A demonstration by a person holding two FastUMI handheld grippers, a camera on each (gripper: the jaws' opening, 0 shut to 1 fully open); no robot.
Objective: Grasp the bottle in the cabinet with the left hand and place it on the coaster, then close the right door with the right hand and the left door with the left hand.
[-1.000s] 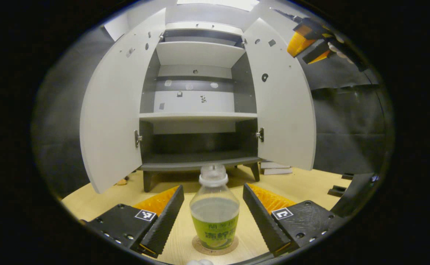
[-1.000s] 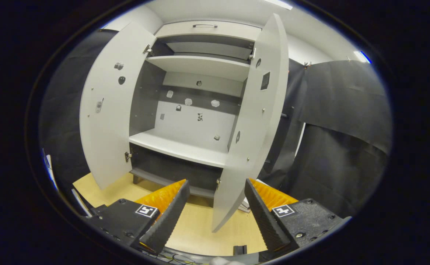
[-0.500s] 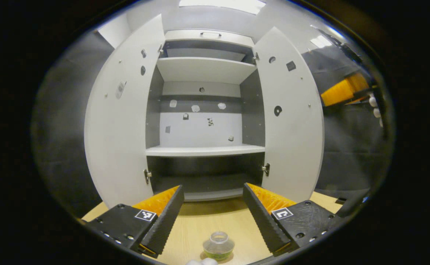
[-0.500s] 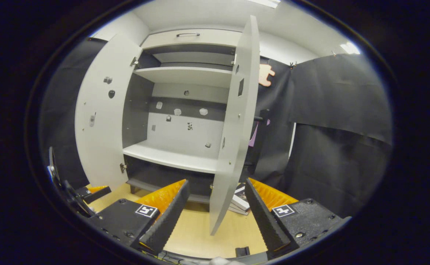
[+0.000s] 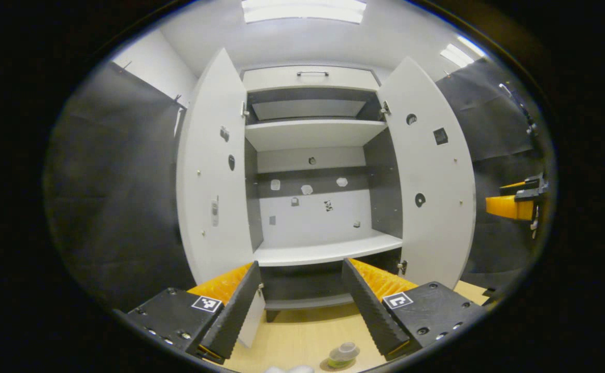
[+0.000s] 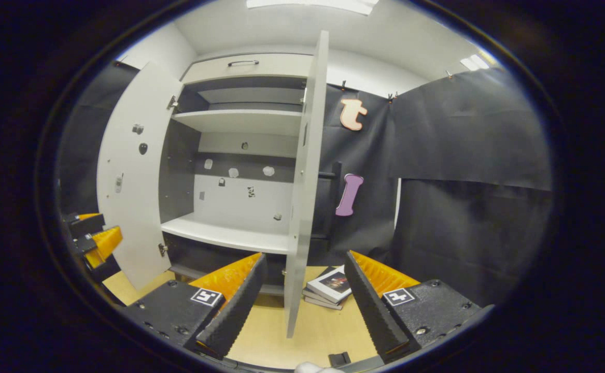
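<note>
Now the bottle [image 5: 343, 353] stands on the table [image 5: 302, 336], far below the left gripper [image 5: 299, 305], which has risen since a second ago; its green label is too small to read. Both doors are open. The right gripper [image 6: 302, 305] has swung edge-on to the right door [image 6: 302, 181]. Both grippers' jaws are spread, grasping nothing.

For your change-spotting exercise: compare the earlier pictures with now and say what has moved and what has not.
The left hand-held gripper has risen away from the bottle, open. The right hand-held gripper has swung round to the right door's edge, open. Both doors stay open; the bottle has not moved.
</note>
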